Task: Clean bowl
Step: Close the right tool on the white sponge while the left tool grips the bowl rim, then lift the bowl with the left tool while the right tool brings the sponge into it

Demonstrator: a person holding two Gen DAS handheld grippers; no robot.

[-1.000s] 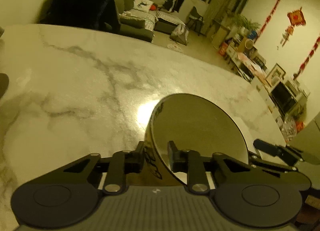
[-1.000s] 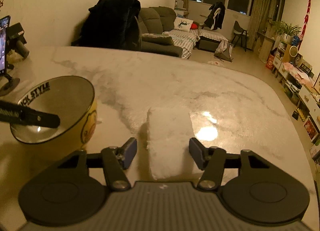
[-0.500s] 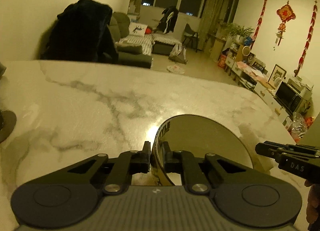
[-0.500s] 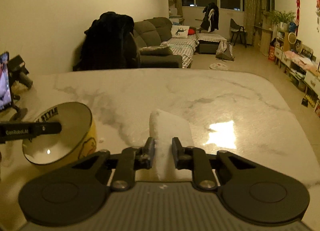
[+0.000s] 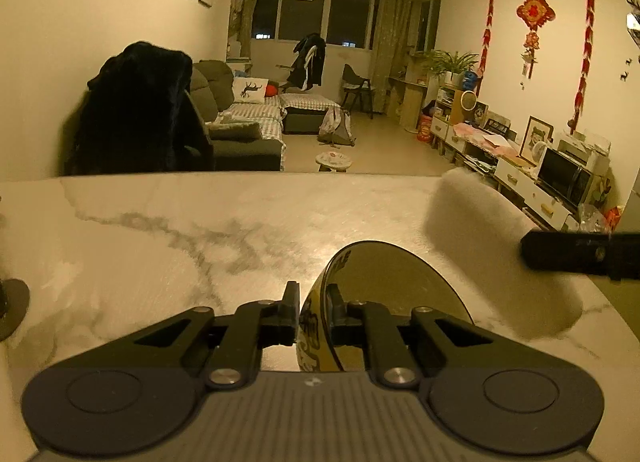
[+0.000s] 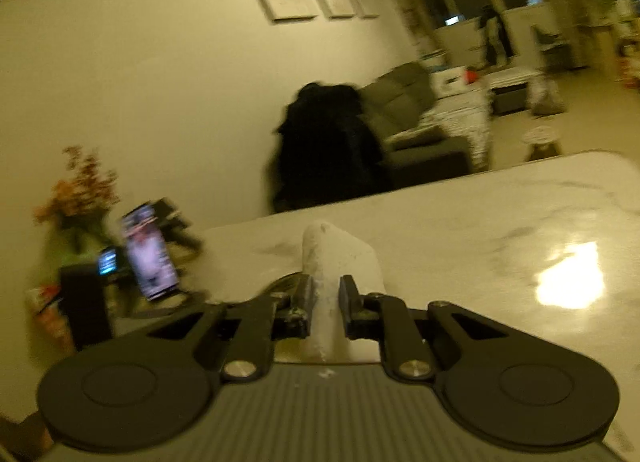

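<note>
My left gripper (image 5: pixel 312 312) is shut on the rim of the yellow bowl (image 5: pixel 394 288), one finger outside and one inside; the bowl is tilted with its opening facing right. My right gripper (image 6: pixel 323 304) is shut on a white cloth (image 6: pixel 334 258) and holds it lifted above the marble table (image 6: pixel 500 214). In the left wrist view the cloth (image 5: pixel 488 258) hangs at the right, just beside the bowl's open side, with a right gripper finger (image 5: pixel 580 254) across it. The bowl is hidden in the right wrist view.
A phone on a stand (image 6: pixel 150 252), a dark box (image 6: pixel 84 302) and flowers (image 6: pixel 78 190) stand at the table's left edge. A dark coat over a chair (image 5: pixel 136 118) is behind the far edge. A stand base (image 5: pixel 14 308) lies at the left.
My right gripper has lifted the cloth off the table and swung left toward the bowl. My left gripper has stayed shut on the bowl's rim and raised and tilted the bowl.
</note>
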